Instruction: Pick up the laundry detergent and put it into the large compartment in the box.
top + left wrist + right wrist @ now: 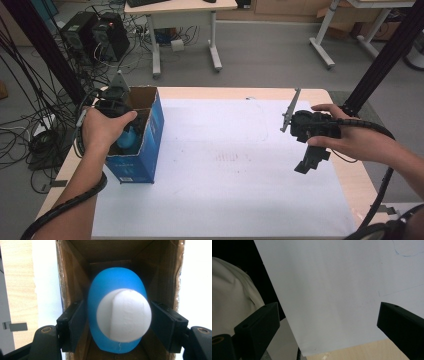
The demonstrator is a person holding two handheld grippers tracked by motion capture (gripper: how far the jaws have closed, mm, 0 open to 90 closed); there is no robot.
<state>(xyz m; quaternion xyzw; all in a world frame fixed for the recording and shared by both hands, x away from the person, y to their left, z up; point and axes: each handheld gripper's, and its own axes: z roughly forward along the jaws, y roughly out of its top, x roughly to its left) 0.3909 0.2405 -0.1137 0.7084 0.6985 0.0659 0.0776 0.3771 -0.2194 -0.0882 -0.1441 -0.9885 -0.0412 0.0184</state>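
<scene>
Fingers first: from the high view, my left gripper (116, 102) reaches down into the open blue box (150, 145) at the table's (345, 175) left edge; its print is too small to read. My right gripper (306, 131) hovers over the white sheet (225, 170), well apart. In the left gripper view my jaws press both sides of a blue bottle (113, 285) with a white cap (123, 315), brown cardboard walls close around. In the right gripper view my jaws gape wide, holding nothing.

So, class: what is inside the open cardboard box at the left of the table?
Inside the cardboard box stands a blue bottle with a white cap, between the jaws of the left tool. The bottle covers its own lower part and the box floor.
</scene>
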